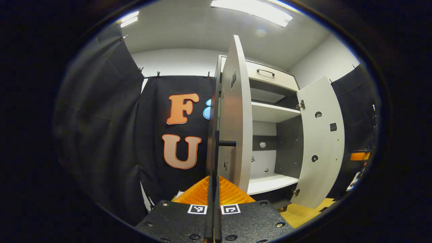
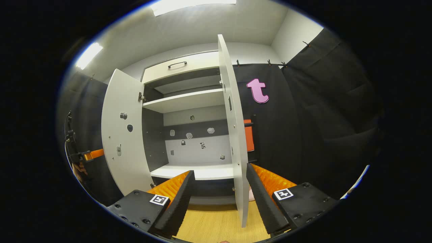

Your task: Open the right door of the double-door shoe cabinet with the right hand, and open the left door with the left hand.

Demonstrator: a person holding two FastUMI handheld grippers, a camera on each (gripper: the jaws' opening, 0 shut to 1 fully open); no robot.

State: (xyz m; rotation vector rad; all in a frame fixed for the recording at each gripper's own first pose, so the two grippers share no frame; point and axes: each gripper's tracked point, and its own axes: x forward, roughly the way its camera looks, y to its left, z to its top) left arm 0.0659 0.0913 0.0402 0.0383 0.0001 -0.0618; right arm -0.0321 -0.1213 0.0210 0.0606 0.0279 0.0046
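The white shoe cabinet (image 1: 273,113) stands with both doors swung wide. In the left gripper view the left door (image 1: 234,111) is edge-on straight ahead, and its black bar handle (image 1: 216,148) runs down between my fingers. My left gripper (image 1: 213,180) is shut on that handle. The right door (image 1: 320,141) hangs open farther right. In the right gripper view the right door (image 2: 233,128) is edge-on, its lower edge between the spread fingers of my right gripper (image 2: 220,170), which is open, the door closer to the right finger (image 2: 256,189). The left door (image 2: 123,135) stands open at left.
A drawer with a black handle (image 1: 265,72) tops the cabinet. Inside are two white shelves (image 2: 189,99) and a back panel with small marks. The floor (image 2: 216,219) is light wood. Black cloth walls close in on both sides. A hand (image 2: 79,172) holds the far gripper.
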